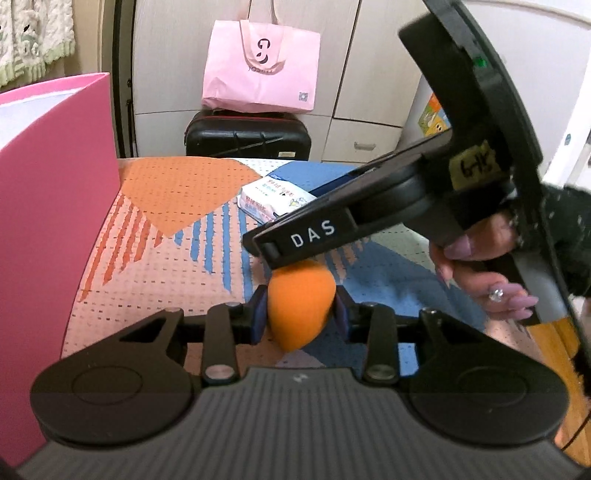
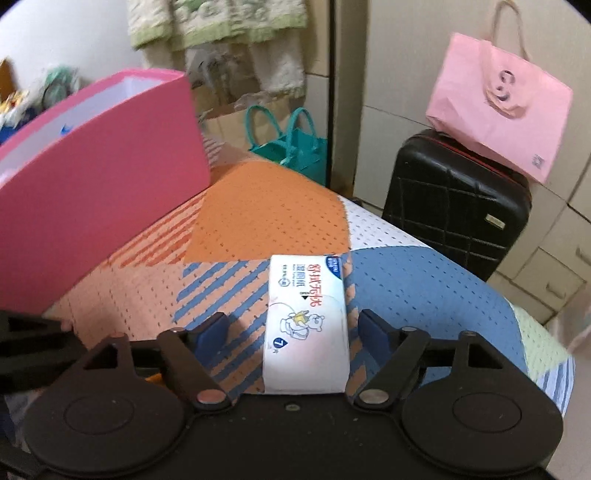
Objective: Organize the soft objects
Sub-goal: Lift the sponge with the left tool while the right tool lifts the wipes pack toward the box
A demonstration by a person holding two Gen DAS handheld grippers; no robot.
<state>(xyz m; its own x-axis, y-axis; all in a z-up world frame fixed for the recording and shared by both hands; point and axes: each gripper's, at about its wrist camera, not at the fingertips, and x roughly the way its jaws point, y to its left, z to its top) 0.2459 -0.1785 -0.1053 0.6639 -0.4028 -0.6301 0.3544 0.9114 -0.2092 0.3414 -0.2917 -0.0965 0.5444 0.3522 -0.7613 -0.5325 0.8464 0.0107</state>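
Between the left gripper's point(image 1: 301, 317) jaws we hold the orange sponge point(image 1: 301, 306) clenched above the tabletop point(image 1: 184, 229); our right gripper point(image 2: 293, 332), jaws released, straddles the tissue pack point(image 2: 306, 321); next, we judge, closing on it, then the pink box point(image 2: 103, 184).

It is a home room: a black suitcase point(image 2: 458, 218) beside wardrobe doors point(image 1: 373, 70), quilt point(image 2: 218, 22) hanging.

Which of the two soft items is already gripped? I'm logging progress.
The orange sponge, pinched between the left gripper pads. The white wipes pack lies loose on the mat between the open right gripper fingers.
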